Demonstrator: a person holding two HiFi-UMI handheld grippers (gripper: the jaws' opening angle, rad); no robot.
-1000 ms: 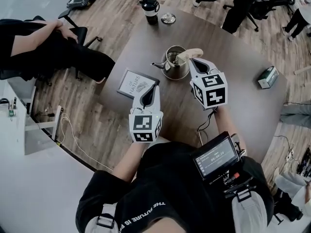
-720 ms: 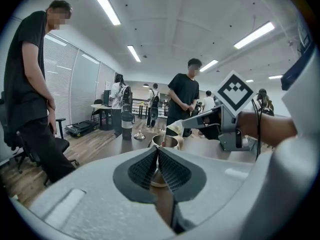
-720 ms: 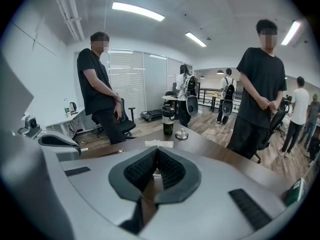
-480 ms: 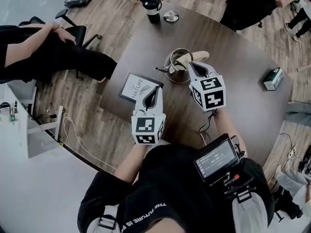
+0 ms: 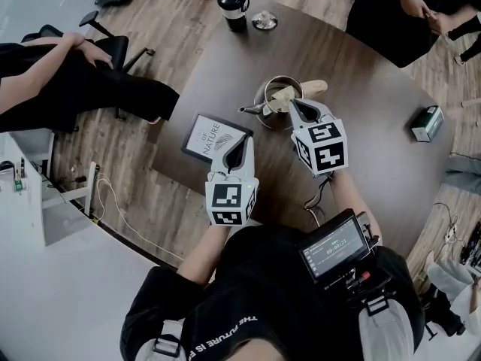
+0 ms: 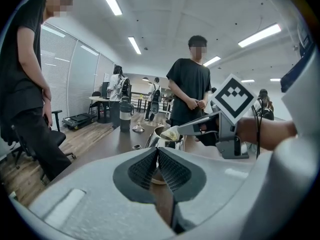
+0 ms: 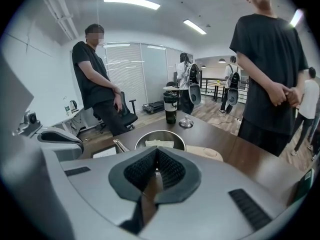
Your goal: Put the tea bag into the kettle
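1. The left gripper is held shut with nothing between its jaws, just beside the tea box and apart from the kettle.
2. The kettle is seen open at the top.
3. The tea bag is pinched in the closed right gripper, right over the kettle mouth.
4. The bag is judged light, soft and easily torn. A gentle pinch at its top edge is advised.
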